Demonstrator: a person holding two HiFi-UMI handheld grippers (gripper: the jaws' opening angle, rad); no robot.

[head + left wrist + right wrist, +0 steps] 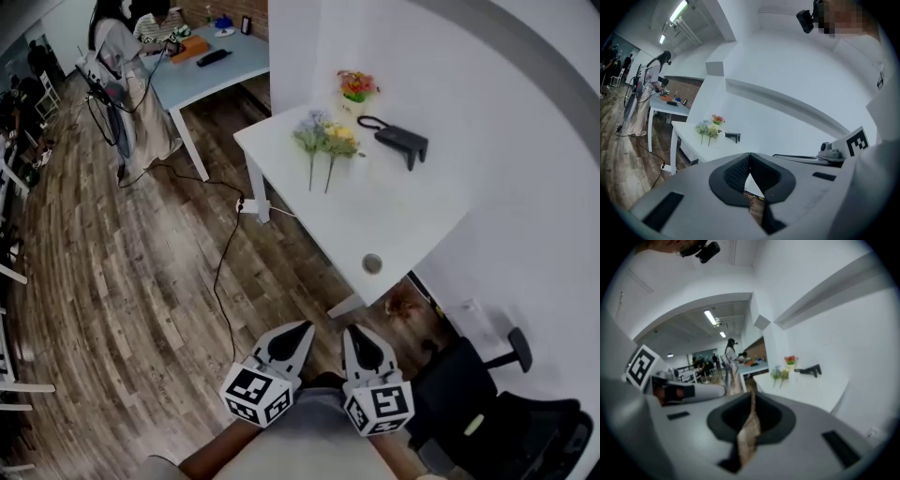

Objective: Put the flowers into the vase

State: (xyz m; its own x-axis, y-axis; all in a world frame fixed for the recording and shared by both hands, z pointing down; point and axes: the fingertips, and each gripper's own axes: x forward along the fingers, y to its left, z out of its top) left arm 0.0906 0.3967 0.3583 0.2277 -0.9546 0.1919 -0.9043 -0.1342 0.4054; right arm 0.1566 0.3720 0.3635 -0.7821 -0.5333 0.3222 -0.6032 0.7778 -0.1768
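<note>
left gripper (pixel 302 328) sits low in our head view, its two pale wedge-shaped jaws pressed together on nothing. right gripper (pixel 353 332), just beside it, is likewise closed and empty. well ahead of both, on the smooth white table (pixel 403 225), we count two loose blooms lying flat on thin green stems: one bluish flower (pixel 311 129) and one yellow flower (pixel 340 139). near them stands one small pale vase (pixel 353 105) holding a red-orange bunch. further right lies one black angular object (pixel 403 141).
</note>
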